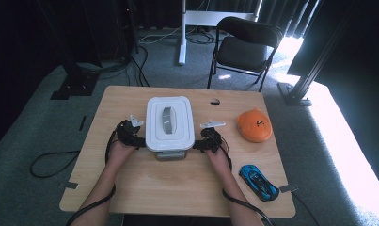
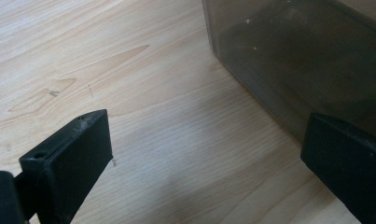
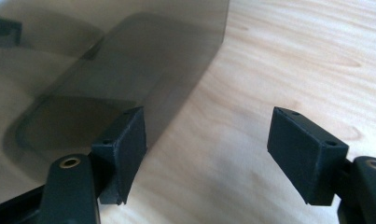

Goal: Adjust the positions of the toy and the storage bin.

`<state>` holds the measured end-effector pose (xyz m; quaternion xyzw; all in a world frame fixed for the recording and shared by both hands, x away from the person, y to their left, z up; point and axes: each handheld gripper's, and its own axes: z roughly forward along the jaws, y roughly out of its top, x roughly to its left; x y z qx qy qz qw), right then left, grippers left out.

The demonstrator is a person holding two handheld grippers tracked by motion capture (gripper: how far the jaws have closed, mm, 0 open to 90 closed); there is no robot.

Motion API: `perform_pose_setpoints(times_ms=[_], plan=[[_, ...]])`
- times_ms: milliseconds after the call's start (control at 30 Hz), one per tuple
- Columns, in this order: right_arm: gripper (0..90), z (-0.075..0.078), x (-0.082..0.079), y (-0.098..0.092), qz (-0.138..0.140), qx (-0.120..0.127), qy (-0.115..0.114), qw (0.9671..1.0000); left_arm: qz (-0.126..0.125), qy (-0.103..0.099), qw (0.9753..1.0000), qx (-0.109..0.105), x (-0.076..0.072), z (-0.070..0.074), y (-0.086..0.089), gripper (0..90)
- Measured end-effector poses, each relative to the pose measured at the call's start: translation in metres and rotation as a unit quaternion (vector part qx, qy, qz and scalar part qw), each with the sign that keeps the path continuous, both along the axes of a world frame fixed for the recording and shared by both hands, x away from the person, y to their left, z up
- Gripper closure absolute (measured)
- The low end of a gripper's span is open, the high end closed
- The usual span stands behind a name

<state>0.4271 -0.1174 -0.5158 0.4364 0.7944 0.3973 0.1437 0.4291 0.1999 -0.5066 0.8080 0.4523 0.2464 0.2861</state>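
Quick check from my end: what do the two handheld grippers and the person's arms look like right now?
Both are black. The left gripper and right gripper each carry a pale grey three-cornered plate on top and trail a black cable back along the forearm. Up close, the jaws are blocky matte black pads with small screw holes; a brass-coloured fastener shows near the right one's base. The forearms are bare, no sleeves visible.

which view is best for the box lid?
High view: the white lid shows whole from above, with its grey centre handle, between the left claw and right claw. Both gripper views show the smoky box wall below the lid, close up.
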Motion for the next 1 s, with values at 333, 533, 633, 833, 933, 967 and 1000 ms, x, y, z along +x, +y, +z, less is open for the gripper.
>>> perform_pose_setpoints(times_ms=[333, 533, 633, 833, 933, 967, 1000], plan=[[27.9, -0.002, -0.017, -0.009, 0.013, 0.001, -0.001, 0.9999, -0.008, -0.002, 1.0, -0.003, -0.014, -0.001, -0.007, 3.6], [27.9, -0.002, -0.029, -0.012, 0.02, -0.003, -0.008, 0.9998, -0.011, -0.005, 0.9999, -0.003, -0.023, -0.001, -0.009, 3.6], [27.9, -0.003, -0.034, -0.013, 0.022, -0.001, -0.009, 0.9997, -0.014, -0.006, 0.9999, -0.002, -0.03, -0.001, -0.01, 3.6], [27.9, -0.004, -0.051, -0.018, 0.036, 0.001, -0.011, 0.9993, -0.022, -0.012, 0.9997, -0.001, -0.046, -0.001, -0.012, 3.6], [27.8, -0.004, -0.059, -0.021, 0.043, -0.001, -0.013, 0.999, -0.03, -0.013, 0.9995, 0.0, -0.056, -0.001, -0.015, 3.6], [27.8, -0.004, -0.062, -0.022, 0.045, -0.002, -0.014, 0.9989, -0.032, -0.013, 0.9994, 0.0, -0.059, -0.001, -0.016, 3.6], [27.8, -0.004, -0.065, -0.023, 0.046, -0.003, -0.018, 0.9988, -0.034, -0.013, 0.9993, 0.0, -0.061, -0.001, -0.016, 3.6]])
